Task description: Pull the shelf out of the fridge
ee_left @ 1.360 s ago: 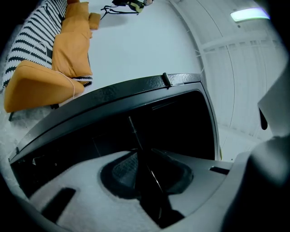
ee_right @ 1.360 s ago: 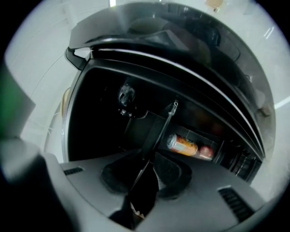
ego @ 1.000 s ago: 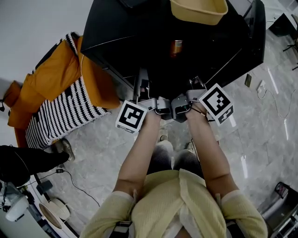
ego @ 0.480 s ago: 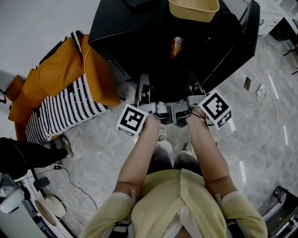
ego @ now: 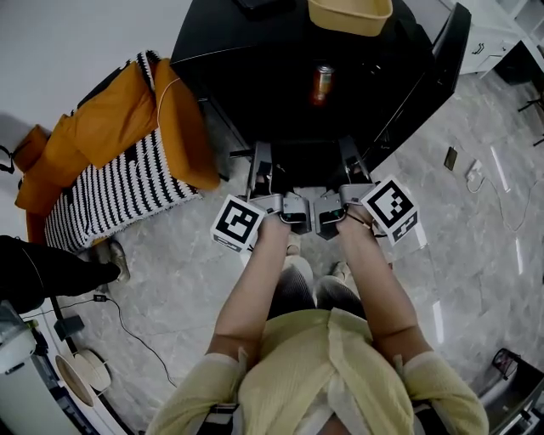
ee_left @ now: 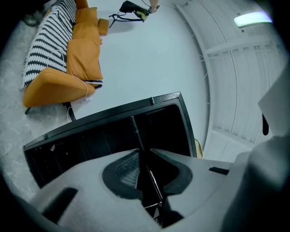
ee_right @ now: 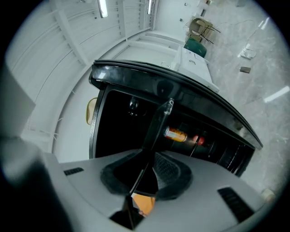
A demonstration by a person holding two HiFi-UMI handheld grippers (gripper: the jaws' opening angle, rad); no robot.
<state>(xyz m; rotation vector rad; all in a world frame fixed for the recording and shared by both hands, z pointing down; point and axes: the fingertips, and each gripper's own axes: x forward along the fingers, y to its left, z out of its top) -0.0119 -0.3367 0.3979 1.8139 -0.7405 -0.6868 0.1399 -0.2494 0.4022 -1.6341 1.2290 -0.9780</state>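
1. Your left hand-held gripper [ego: 260,166] has its jaws closing on the thin shelf [ee_right: 156,122] edge between them.
2. Your right hand-held gripper [ego: 352,160] closes likewise on that shelf.
3. The shelf sits at the black fridge's [ego: 255,68] open front.

The fridge [ego: 255,68] is glossy black and its shelf [ee_right: 156,123] shows dark as well, while the can [ego: 321,83] is orange with a red end and the tub [ego: 348,15] is a dull tan-yellow. The sofa [ego: 102,127] is plain orange, the throw [ego: 110,200] on it is patterned in wavy black-and-white stripes, and the wall [ego: 51,51] is flat white. The floor [ego: 476,246] is pale grey with faint marble-like veining, the person's shirt [ego: 314,374] is pale yellow, and the trousers [ego: 293,285] carry fine dark-and-light stripes.
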